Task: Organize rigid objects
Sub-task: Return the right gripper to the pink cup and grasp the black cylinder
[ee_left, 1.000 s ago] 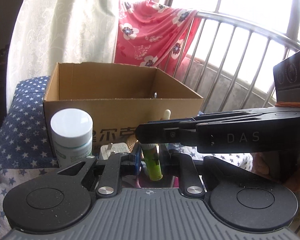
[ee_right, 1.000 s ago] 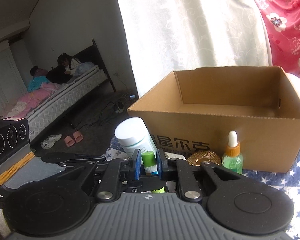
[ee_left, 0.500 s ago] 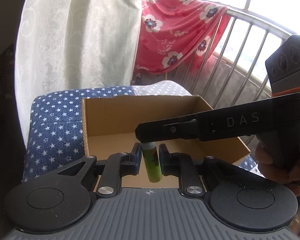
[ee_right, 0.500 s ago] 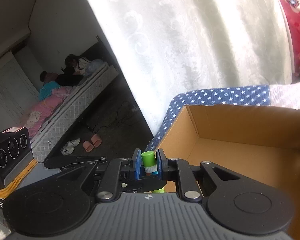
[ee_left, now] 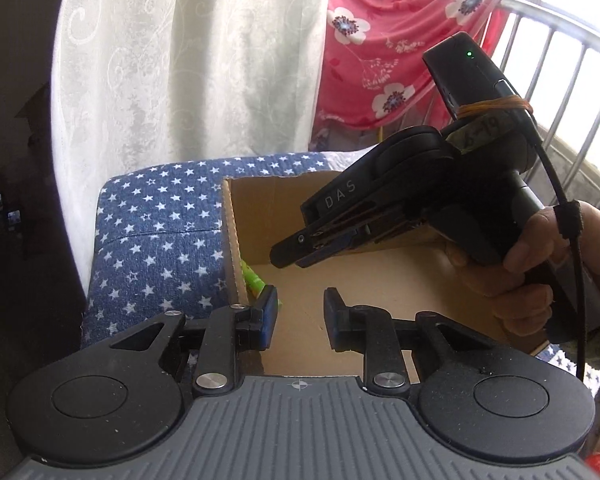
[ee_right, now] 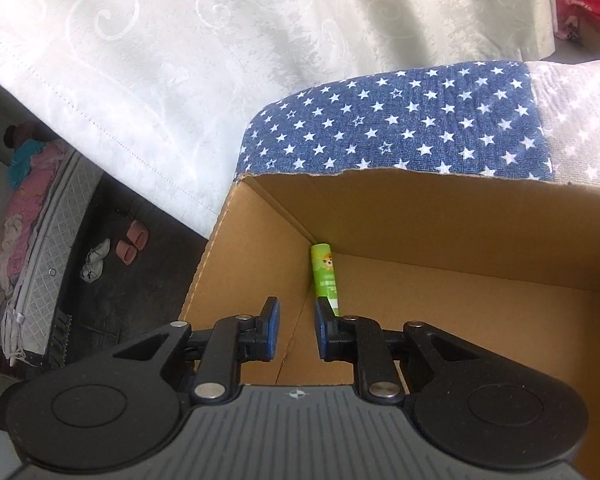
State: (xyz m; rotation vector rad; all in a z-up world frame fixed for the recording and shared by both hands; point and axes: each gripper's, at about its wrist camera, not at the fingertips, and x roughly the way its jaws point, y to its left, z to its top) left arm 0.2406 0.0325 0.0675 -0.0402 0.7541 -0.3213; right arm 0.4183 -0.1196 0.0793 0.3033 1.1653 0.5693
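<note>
Green tube (ee_left: 256, 280) shows in the left wrist view only as a sliver, lying on the floor of the cardboard box (ee_left: 380, 292), pressed against the box's left wall just ahead of the left gripper's left finger. The left gripper (ee_left: 300, 300) hovers above the box interior; its jaws have just been opening and now stand apart with nothing between them, only bare cardboard showing through the gap. Ahead and to the right, the right gripper (ee_left: 288, 254) angles down into the box, carried by a person's hand (ee_left: 532, 276) on its handle. How its jaws stand cannot be read from this side. The box sits on a star-printed blue cloth (ee_left: 156, 232), a likely collecting place for the loose items.

From the right wrist view, the tube (ee_right: 325, 276) is plain: it lies flat on the box (ee_right: 440, 220) floor, tucked into the far-left corner where the left wall meets the back wall. Its long axis runs away from the gripper, one end toward the back wall and the near end hidden just behind the right finger (ee_right: 324, 320). The right gripper (ee_right: 296, 322) has just been opening its jaws too; they are parted and empty, with the tube beyond them and untouched. Judging from this, the tube has been let go into the box, and lying flat along the wall it should stay put.
</note>
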